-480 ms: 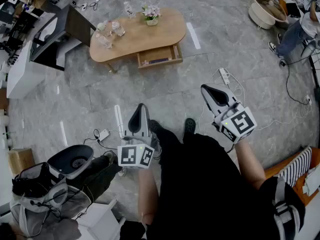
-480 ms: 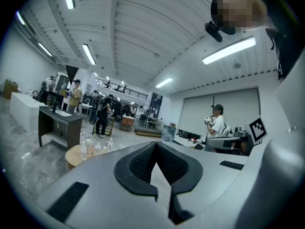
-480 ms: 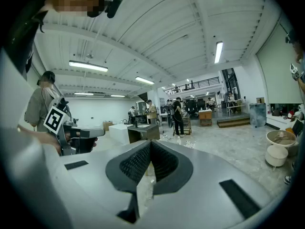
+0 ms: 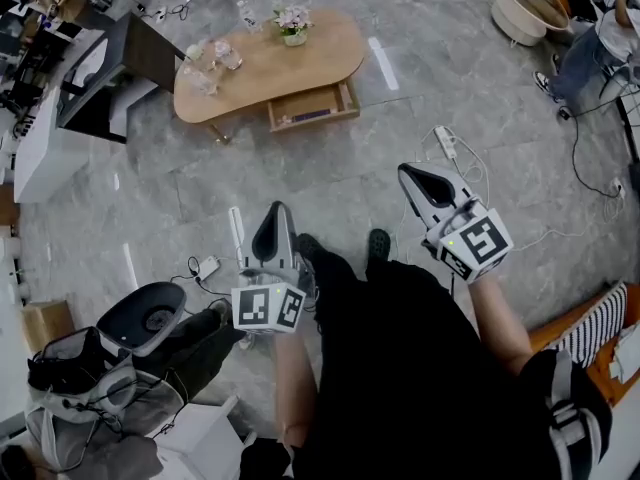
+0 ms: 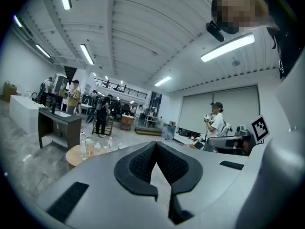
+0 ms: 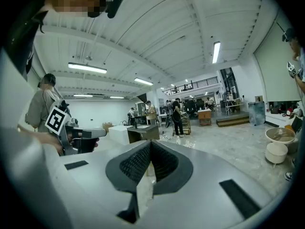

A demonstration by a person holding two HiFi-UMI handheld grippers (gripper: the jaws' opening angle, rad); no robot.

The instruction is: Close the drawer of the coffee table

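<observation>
— Both tongs first: left gripper (image 4: pixel 279 218) and right gripper (image 4: pixel 412 178), condition?
— I read both with jaws pressed together and nothing between the pads. Each gripper view shows the dark pads meeting at the tips. Both are held close to level over the grey floor (image 4: pixel 330 183), the left at 7 o'clock in the head view and the right at 4 o'clock.
— Location of the coffee table?
— I note the coffee table (image 4: pixel 290 68) at 12 o'clock in the head view, well apart from both grippers. Its drawer (image 4: pixel 318 121) stands pulled out on the table's 6 o'clock side, facing me, with something dark lying inside.
— Anything on the top?
— I see a flower pot (image 4: pixel 293 23) at the far edge and clear bottles (image 4: pixel 205 63) grouped at the 9 o'clock end. A power strip (image 4: pixel 445 143) lies on the floor just beyond the right gripper, at its 1 o'clock.
</observation>
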